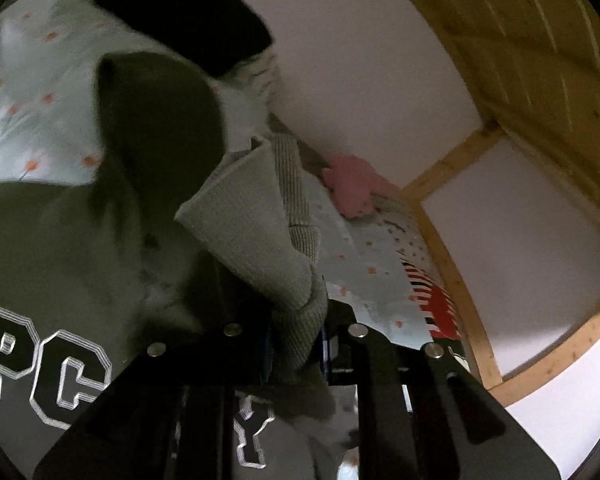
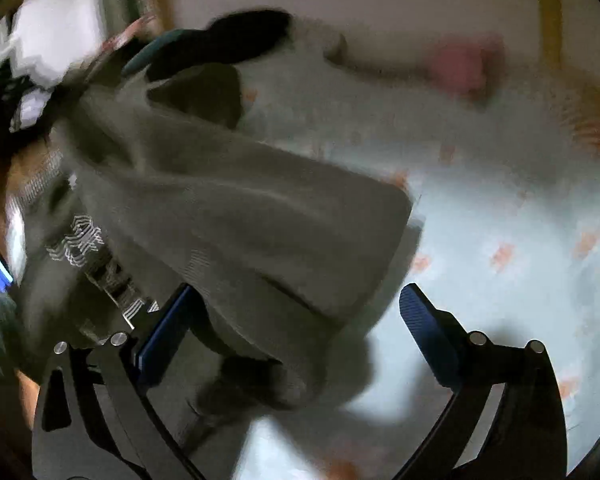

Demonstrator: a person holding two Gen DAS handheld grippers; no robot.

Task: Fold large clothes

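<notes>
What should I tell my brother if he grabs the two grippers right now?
Left gripper: shut on the ribbed cuff of the grey sweatshirt.
Right gripper: open, holding nothing, with sweatshirt cloth lying between its fingers.
The sweatshirt lies bunched on the flowered bedsheet, lettering up. A pink item sits by the wall.
Done: cuff picked up. Left: lay the sleeve across, then fold the body.

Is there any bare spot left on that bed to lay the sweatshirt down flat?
Yes: the floral sheet lies open beyond the right gripper, between the grey sweatshirt and the pink cloth by the wall. The left gripper pinches a ribbed cuff; its side is crowded by the sweatshirt body and a black garment.
</notes>
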